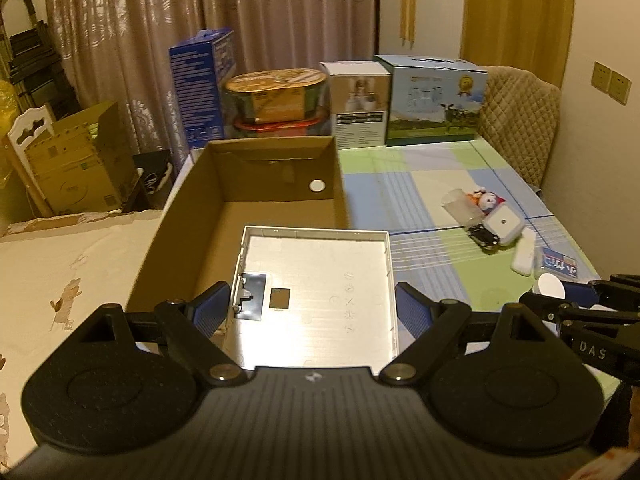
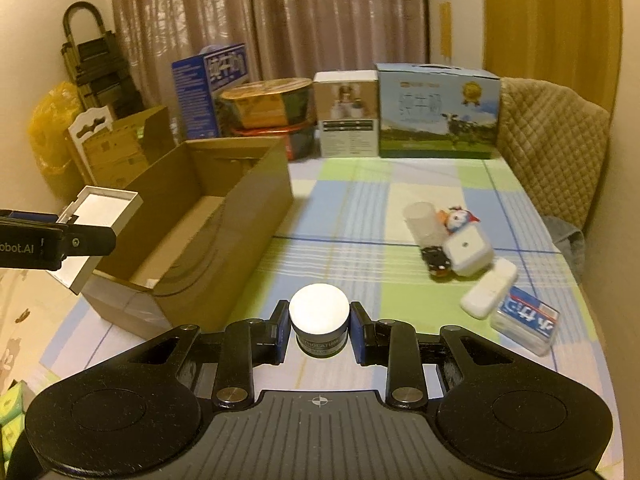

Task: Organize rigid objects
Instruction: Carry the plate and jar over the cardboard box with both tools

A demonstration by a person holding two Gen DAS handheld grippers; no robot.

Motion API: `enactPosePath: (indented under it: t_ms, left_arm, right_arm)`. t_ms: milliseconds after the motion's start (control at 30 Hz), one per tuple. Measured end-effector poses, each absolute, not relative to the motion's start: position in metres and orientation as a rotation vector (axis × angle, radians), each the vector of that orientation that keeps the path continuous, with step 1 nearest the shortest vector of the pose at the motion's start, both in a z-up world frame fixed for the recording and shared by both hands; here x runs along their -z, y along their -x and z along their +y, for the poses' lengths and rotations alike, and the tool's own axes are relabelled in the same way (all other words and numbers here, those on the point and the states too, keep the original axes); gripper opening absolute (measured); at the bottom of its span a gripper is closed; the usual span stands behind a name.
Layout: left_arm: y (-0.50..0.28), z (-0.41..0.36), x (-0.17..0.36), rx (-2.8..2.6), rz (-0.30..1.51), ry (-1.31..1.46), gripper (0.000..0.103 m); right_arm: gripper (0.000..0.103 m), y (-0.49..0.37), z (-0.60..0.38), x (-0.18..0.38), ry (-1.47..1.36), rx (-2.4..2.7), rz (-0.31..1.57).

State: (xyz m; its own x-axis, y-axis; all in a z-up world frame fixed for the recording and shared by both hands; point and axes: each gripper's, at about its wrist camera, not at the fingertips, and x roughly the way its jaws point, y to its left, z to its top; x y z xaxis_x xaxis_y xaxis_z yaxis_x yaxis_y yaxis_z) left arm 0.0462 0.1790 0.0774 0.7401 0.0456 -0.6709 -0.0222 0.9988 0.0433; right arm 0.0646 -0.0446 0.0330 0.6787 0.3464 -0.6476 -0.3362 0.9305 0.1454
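Left gripper (image 1: 310, 304): your jaws stand wide, clamped on a white square tray (image 1: 316, 292) held over the near end of the cardboard box (image 1: 180, 216). Right gripper (image 2: 319, 330): closed on a small white-lidded jar (image 2: 319, 322), held above the checked table (image 2: 360, 208). Loose items (image 2: 468, 252) lie clustered on the table's right side.

Brown cardboard box (image 1: 240, 208); white-lidded jar (image 2: 319, 324); white tray (image 1: 316, 296); blue-green-white checked tablecloth (image 2: 360, 208); beige patterned curtain (image 1: 200, 20)
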Motion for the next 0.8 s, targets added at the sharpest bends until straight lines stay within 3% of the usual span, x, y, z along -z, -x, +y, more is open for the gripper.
enactPosePath:
  t_ms: [800]
  left_arm:
    - [-0.092,0.259,-0.051,-0.131,0.817,-0.063,0.085]
  right_arm:
    - [0.027,-0.115,0.062,-0.046,-0.014,-0.584,0.721]
